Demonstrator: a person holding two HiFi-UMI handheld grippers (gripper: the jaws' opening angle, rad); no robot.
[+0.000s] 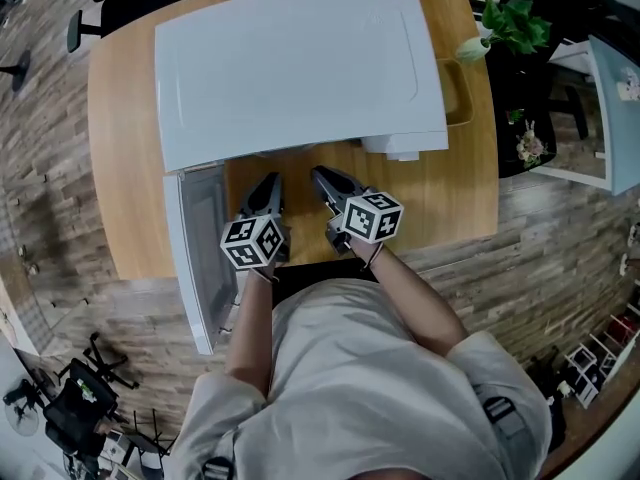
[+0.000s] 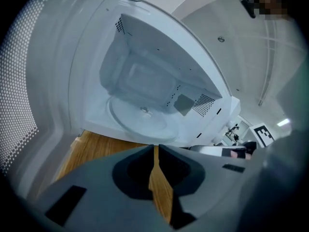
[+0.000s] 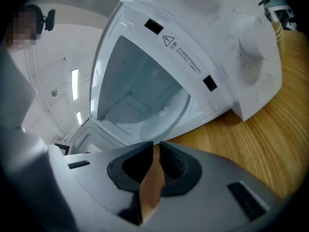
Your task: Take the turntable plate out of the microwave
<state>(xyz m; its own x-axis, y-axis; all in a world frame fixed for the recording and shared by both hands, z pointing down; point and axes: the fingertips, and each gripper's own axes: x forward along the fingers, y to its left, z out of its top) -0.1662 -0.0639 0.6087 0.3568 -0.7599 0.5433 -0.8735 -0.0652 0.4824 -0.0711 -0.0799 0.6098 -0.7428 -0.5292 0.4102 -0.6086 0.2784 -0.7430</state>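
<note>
Left gripper (image 1: 270, 183) and right gripper (image 1: 322, 178) stand side by side before the open microwave (image 1: 300, 68), each with jaws a narrow slit apart and empty. The turntable plate (image 2: 140, 117) lies flat on the cavity floor, straight ahead of both; neither is clearly nearer.

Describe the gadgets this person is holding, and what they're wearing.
The left gripper and right gripper look alike: dark grey wedges tapering to two black-lined fingers. Each carries a white cube printed with black square markers. No cables show. The person wears a pale grey short-sleeved shirt and a thin dark band on the right wrist.
</note>
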